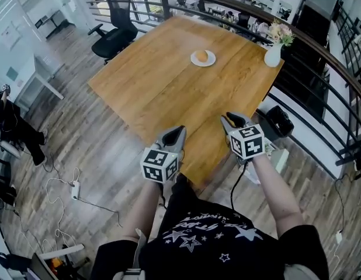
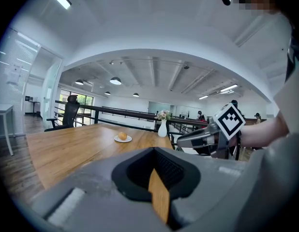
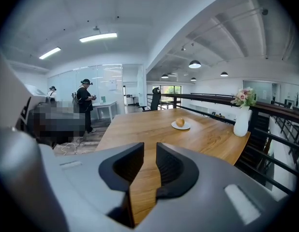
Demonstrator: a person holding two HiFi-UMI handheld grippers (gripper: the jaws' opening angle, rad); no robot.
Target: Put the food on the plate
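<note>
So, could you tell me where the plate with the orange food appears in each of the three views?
Head view: plate in the upper middle, slightly right of centre.
Left gripper view: small, left of centre, just below mid-height.
Right gripper view: right of centre, just below mid-height.
Shared landmark: the white vase of flowers, right of the plate in all three.
</note>
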